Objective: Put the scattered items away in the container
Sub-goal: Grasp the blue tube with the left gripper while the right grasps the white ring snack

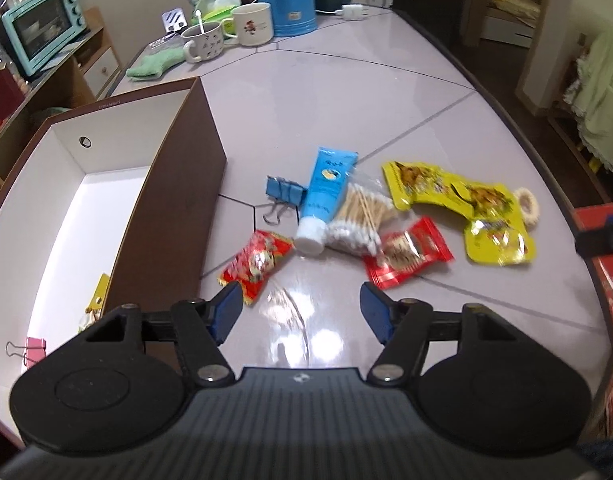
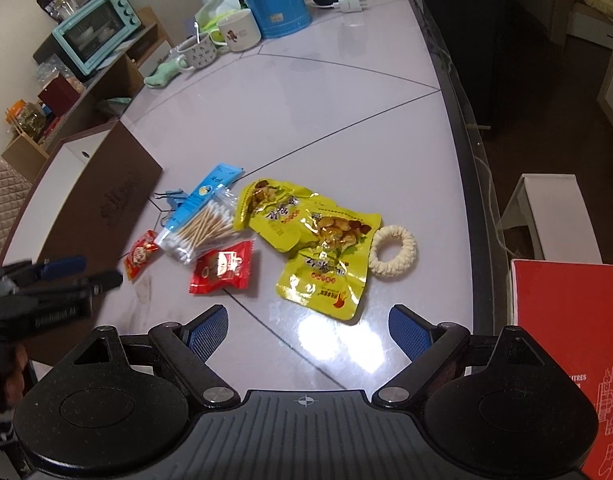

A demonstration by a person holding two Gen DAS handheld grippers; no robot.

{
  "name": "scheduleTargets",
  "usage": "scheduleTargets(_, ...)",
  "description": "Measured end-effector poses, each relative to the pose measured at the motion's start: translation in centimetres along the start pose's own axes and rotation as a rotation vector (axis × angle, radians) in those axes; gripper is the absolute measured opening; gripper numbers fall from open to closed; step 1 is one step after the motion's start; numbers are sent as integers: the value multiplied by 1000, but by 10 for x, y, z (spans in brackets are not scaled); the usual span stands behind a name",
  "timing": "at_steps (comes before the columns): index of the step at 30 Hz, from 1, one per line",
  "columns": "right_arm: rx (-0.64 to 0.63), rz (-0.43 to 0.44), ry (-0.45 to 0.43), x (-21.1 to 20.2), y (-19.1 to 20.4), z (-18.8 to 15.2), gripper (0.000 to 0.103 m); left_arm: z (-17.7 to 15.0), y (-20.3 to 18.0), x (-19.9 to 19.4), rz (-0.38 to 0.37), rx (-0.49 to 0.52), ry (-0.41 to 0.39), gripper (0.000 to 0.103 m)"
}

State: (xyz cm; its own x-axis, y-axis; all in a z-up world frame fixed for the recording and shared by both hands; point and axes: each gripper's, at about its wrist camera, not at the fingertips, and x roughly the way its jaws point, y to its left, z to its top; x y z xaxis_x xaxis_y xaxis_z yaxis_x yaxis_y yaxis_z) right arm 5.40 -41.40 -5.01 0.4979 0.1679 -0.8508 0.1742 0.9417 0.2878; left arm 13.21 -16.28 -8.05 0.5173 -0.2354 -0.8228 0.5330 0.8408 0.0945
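Spanning most of both views, the pale glossy table [image 1: 346, 80] carries everything. The brown box [image 1: 174, 184] with a white inside fills the left of the left wrist view; at its lower left lie a pink binder clip [image 1: 34, 350] and a yellow item [image 1: 100, 294], only partly seen.

The scattered items sit at the centre of both views, just right of the box. Two yellow snack pouches [image 2: 322, 232] overlap, one reaching toward the upper left, the other toward the bottom. A bag of cotton swabs [image 2: 202, 228] lies against the left pouch and over the blue tube [image 1: 326, 196], whose white cap points to the lower part of the frame. A red snack packet [image 2: 222, 268] touches the lower end of the swab bag. A second red packet [image 1: 258, 262] lies near the box wall, just beside the tube's cap. A cream ring-shaped hair tie [image 2: 394, 252] touches the right edge of the pouches. A blue binder clip [image 1: 284, 192] sits left of the tube, touching it.

The left tongs [image 1: 300, 308] hang released, blue pads wide apart, empty, with the left pad just beside the second red packet. The right tongs [image 2: 308, 332] are also released and empty, below the pouches; the left tongs appear at that view's left edge.
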Motion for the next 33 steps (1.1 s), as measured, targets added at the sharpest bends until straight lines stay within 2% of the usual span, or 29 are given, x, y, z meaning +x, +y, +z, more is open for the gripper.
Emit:
scheduleTargets(4, 6, -5, 16, 9, -8, 9, 90, 20, 1, 19, 11, -16, -4, 55)
scheduleTargets(9, 23, -18, 32, 18, -20, 21, 90, 43, 1, 47, 27, -24, 0, 41)
scheduleTargets(12, 33, -26, 40, 23, -27, 26, 90, 50, 2, 68, 24, -22, 25, 40)
scheduleTargets(16, 42, -31, 52, 31, -34, 32, 90, 50, 1, 89, -3, -20, 70, 40)
scheduleTargets(20, 48, -32, 65, 39, -38, 37, 90, 45, -3, 103, -23, -9, 107, 34)
scheduleTargets(28, 56, -36, 81, 49, -43, 41, 90, 46, -9, 122, -50, 58, 109, 29)
scheduleTargets(33, 58, -41, 71, 51, -47, 39, 90, 41, -9, 119, -63, 61, 103, 26)
